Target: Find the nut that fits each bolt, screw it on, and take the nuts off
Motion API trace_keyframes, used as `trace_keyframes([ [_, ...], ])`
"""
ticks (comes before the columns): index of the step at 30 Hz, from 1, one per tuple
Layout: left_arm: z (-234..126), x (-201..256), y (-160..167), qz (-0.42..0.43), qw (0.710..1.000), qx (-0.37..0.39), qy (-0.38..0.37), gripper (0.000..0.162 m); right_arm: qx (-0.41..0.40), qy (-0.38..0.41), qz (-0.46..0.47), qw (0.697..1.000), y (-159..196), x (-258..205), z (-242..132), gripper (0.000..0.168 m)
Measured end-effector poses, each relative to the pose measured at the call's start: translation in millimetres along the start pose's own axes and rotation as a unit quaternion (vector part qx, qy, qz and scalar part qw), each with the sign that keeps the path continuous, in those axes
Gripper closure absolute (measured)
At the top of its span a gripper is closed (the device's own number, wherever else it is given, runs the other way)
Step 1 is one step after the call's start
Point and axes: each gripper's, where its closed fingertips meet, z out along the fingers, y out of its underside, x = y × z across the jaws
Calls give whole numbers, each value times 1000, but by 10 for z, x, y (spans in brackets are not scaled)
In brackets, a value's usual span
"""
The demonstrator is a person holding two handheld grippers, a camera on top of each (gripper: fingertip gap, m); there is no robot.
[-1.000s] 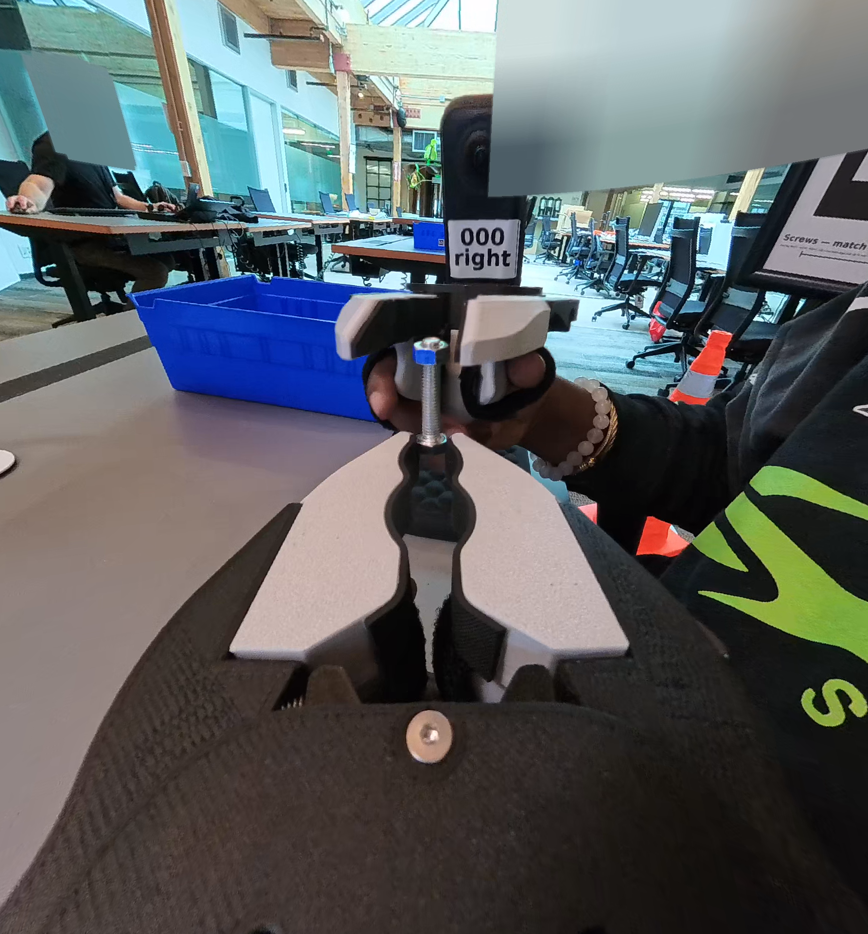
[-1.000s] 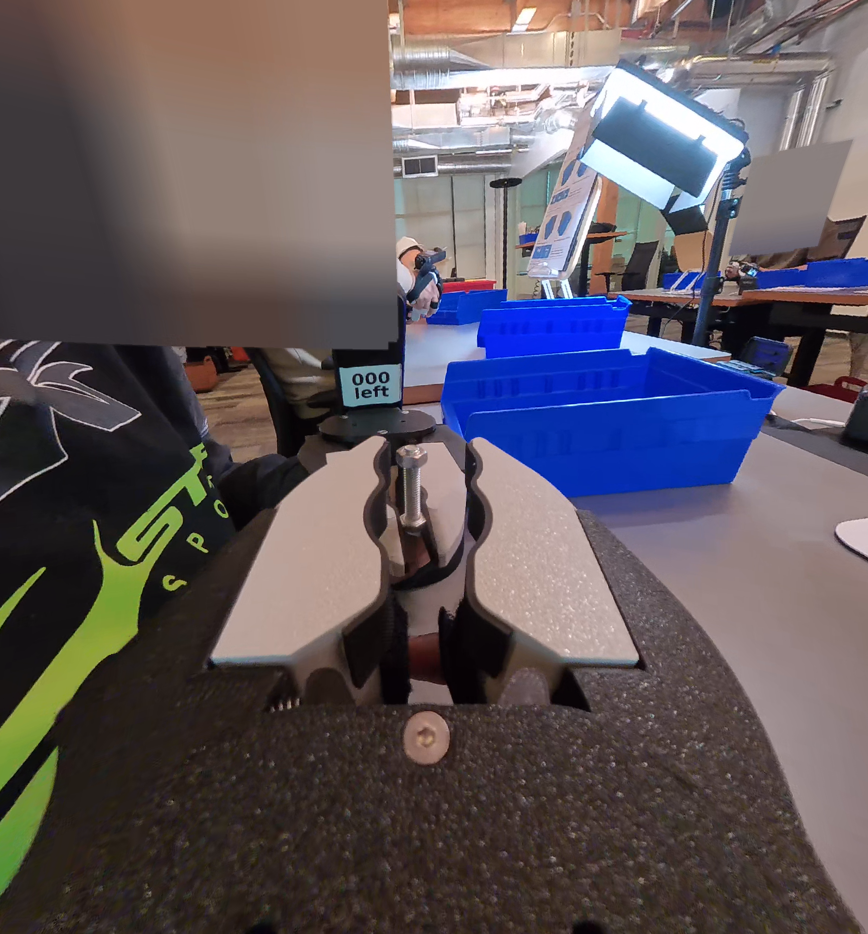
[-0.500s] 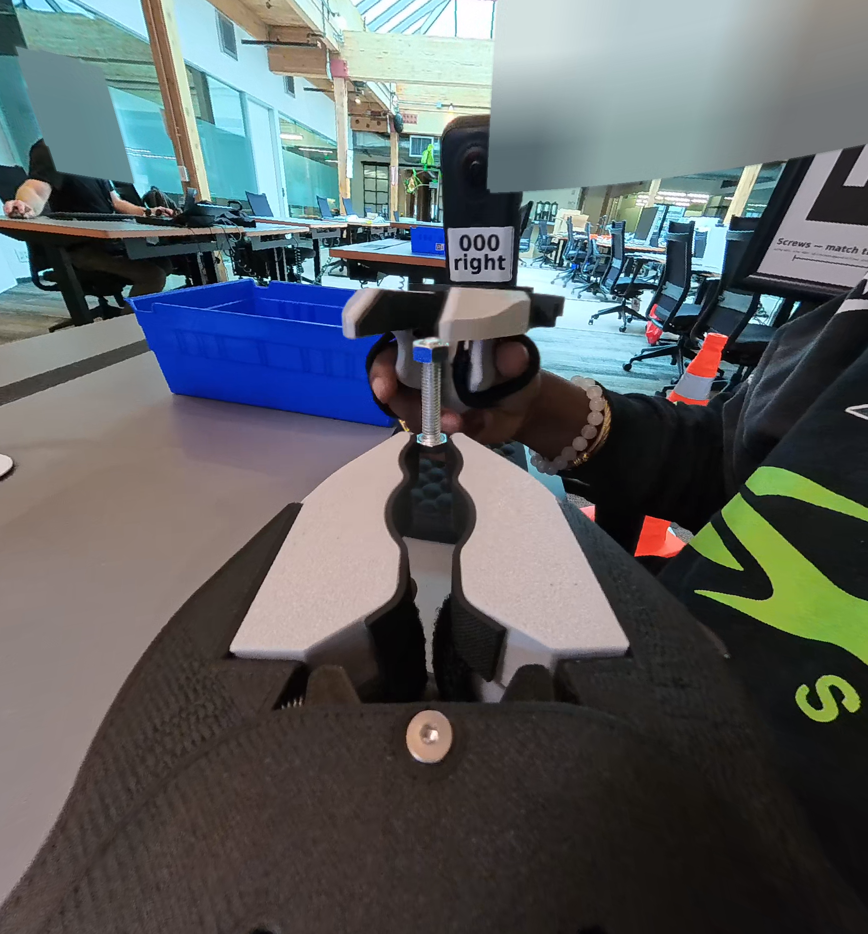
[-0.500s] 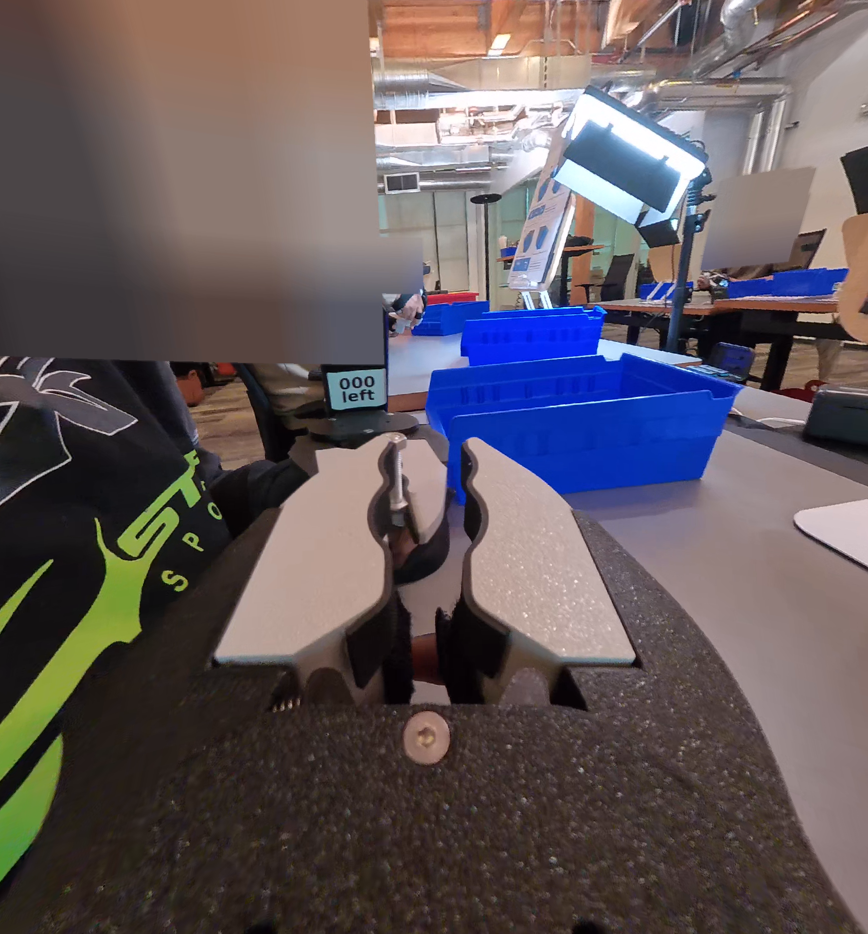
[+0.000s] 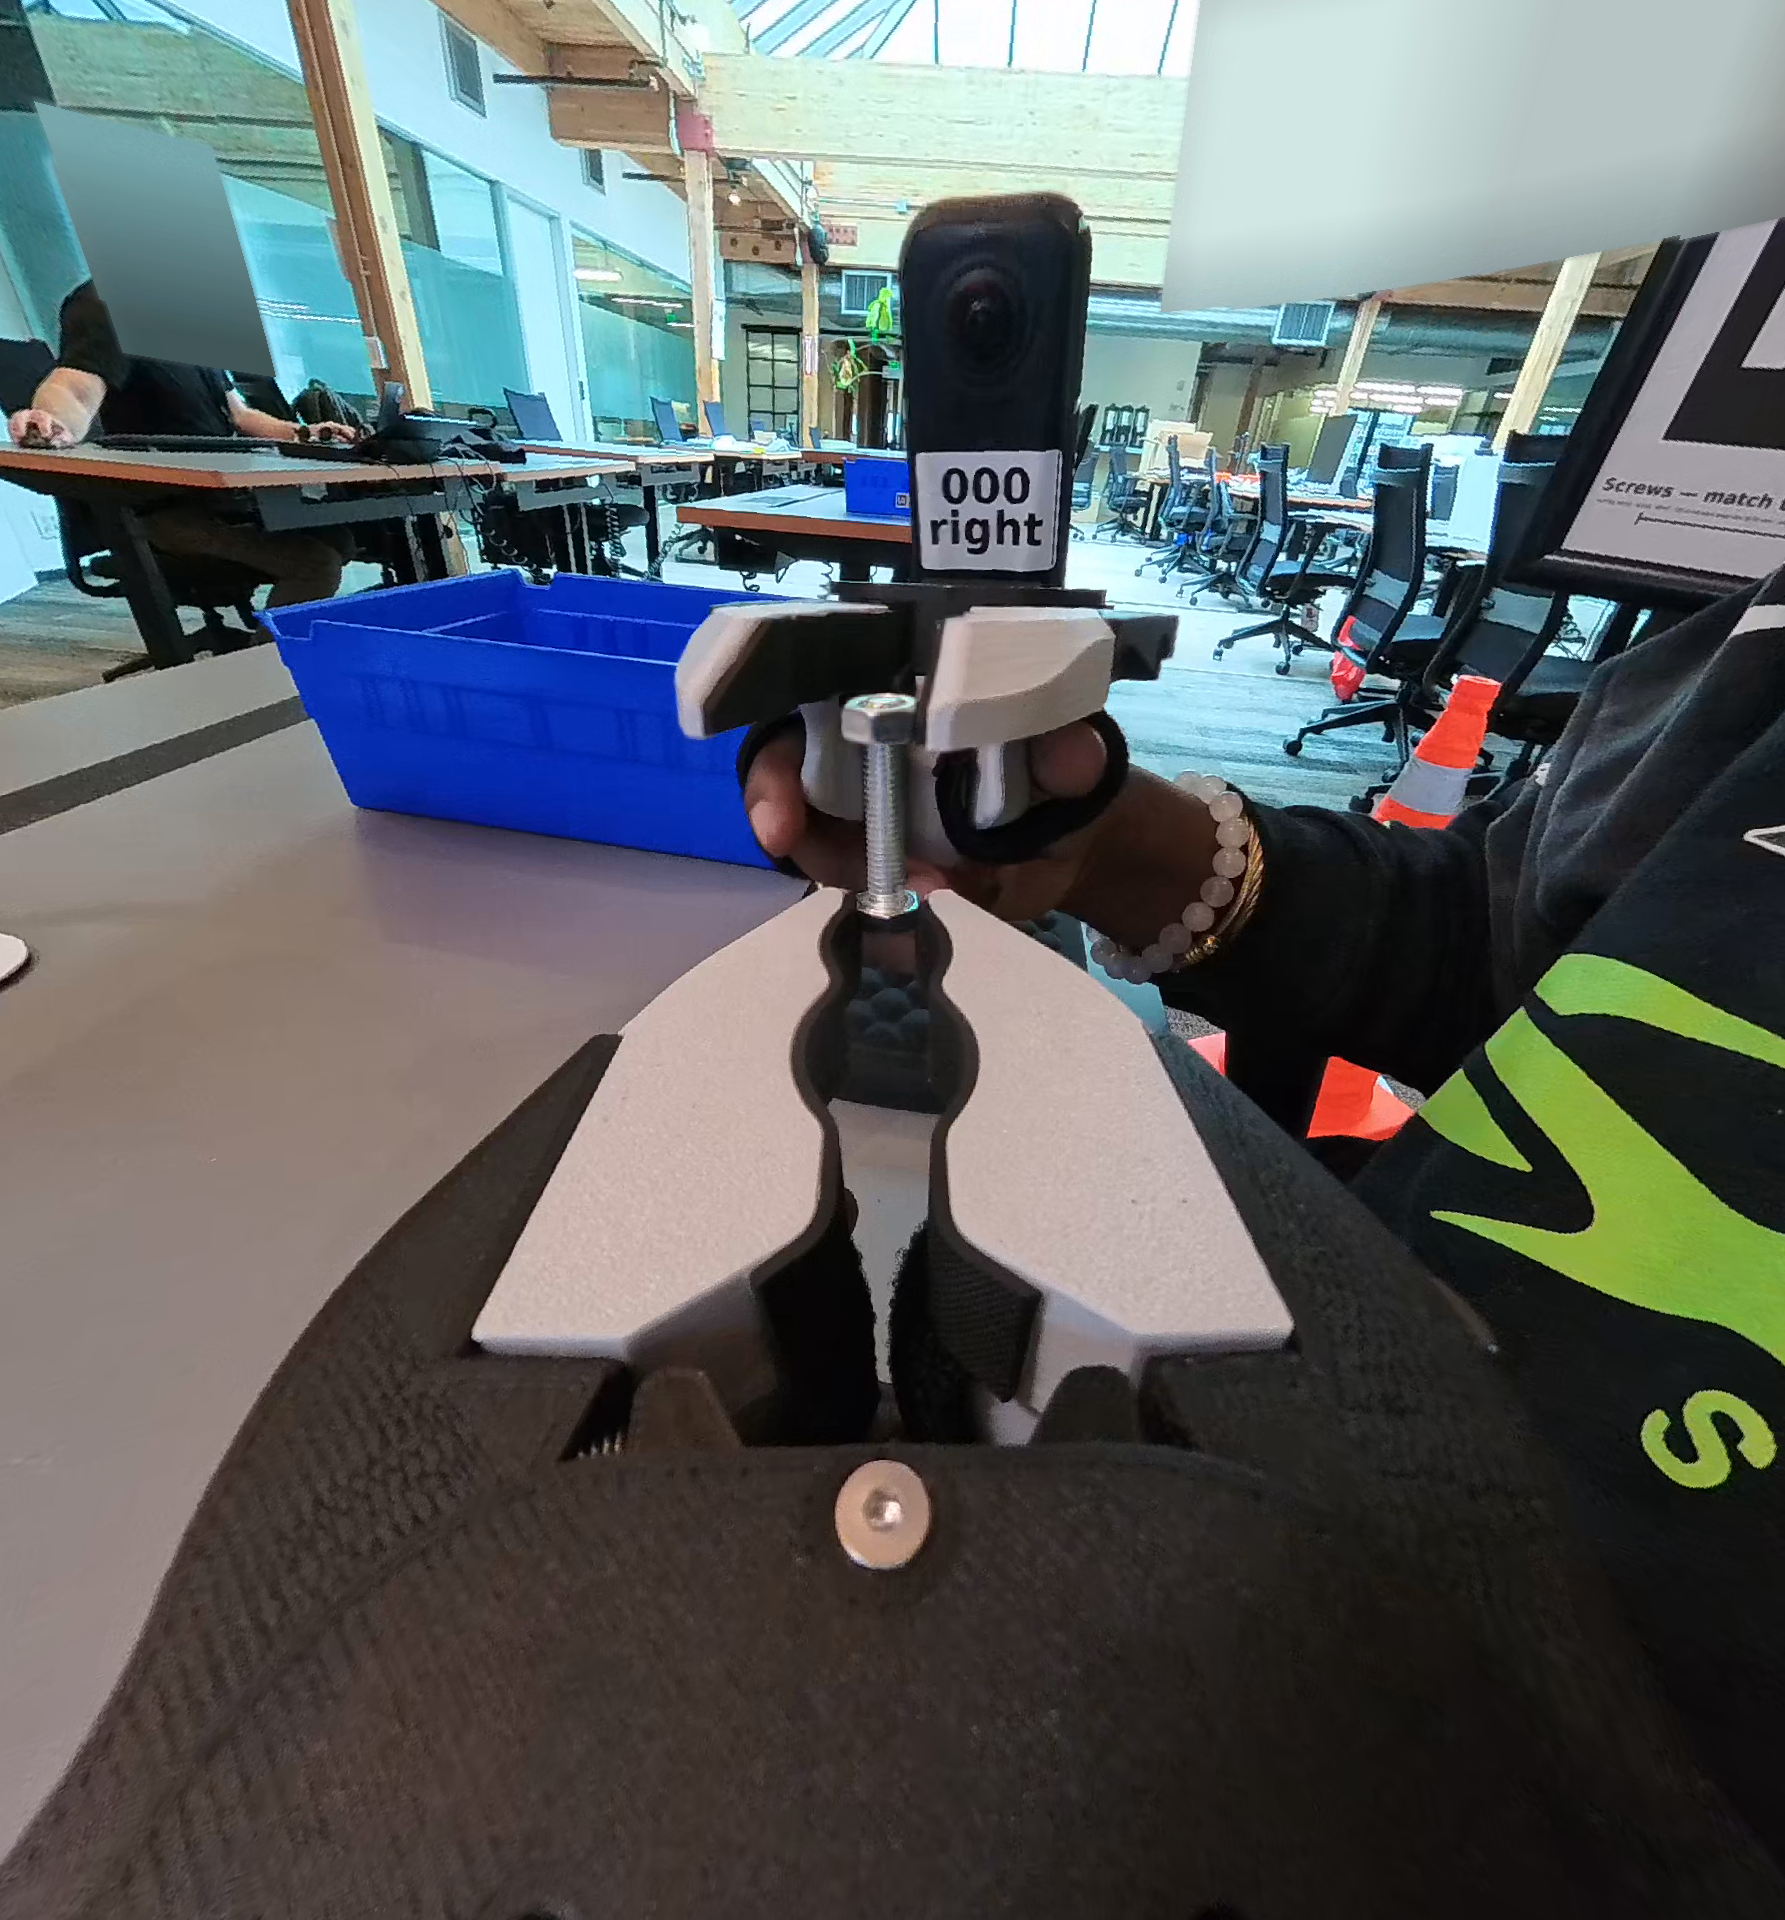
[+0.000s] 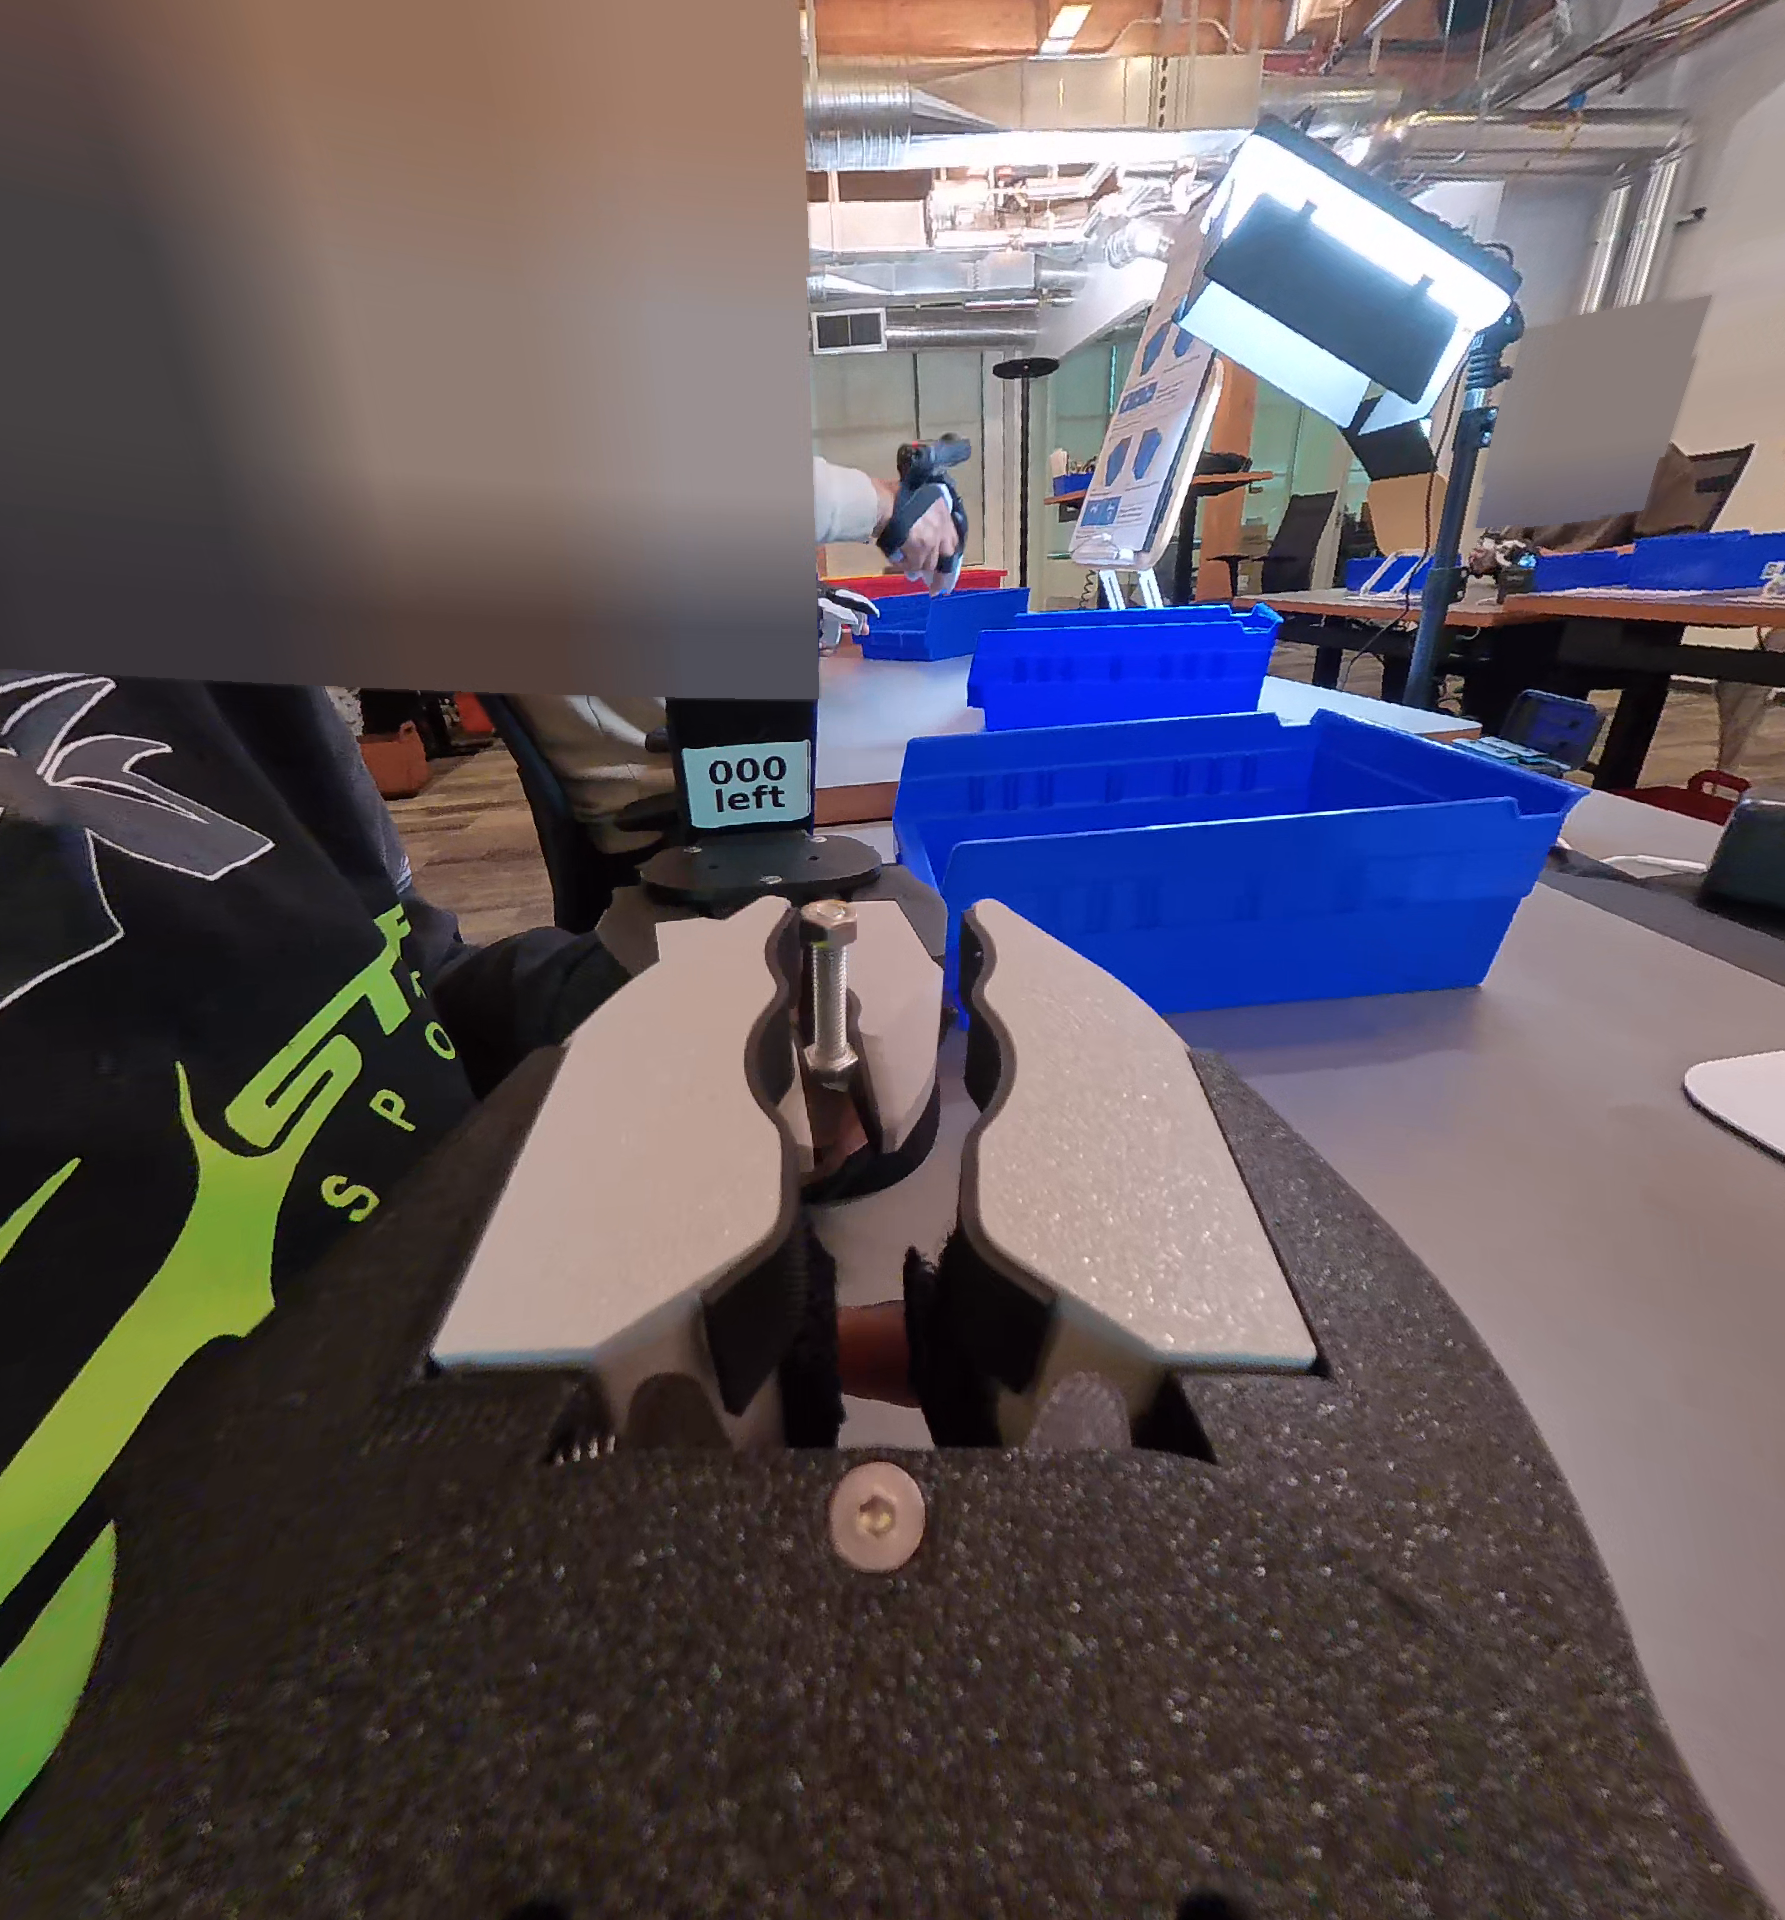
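The left gripper (image 5: 888, 914) pinches the lower end of an upright bolt (image 5: 884, 810), at a nut (image 5: 890, 902) threaded there. The right gripper (image 6: 872, 977), facing it, has its fingers spread apart around the bolt's head. A blue bin (image 5: 514, 696) sits on the grey table (image 5: 192, 1039) beyond.

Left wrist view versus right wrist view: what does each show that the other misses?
Only the left wrist view: the hand with a bead bracelet gripping the right claw, and an orange cone. Only the right wrist view: a lit light panel and a second blue bin behind. Both: the upright bolt, the nut on its lower end pinched by the left claw, the near blue bin and grey table.
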Motion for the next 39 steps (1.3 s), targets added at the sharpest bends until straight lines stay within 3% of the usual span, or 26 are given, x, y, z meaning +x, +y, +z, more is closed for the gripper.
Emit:
trace_keyframes([
  [7, -3, -3, -5, -1, 1000, 2, -1, 152, 9, 27, 2, 1000, -18, 105, -146, 148],
  [18, 6, 7, 10, 1, 1000, -3, 1, 152, 1, -8, 2, 1000, -2, -30, 21, 139],
  [29, 3, 15, 7, 3, 1000, -1, 3, 152, 13, 23, 3, 1000, -39, 97, -170, 145],
  [39, 5, 2, 13, 2, 1000, -3, -1, 152, 4, -15, 5, 1000, -10, -61, 63, 134],
])
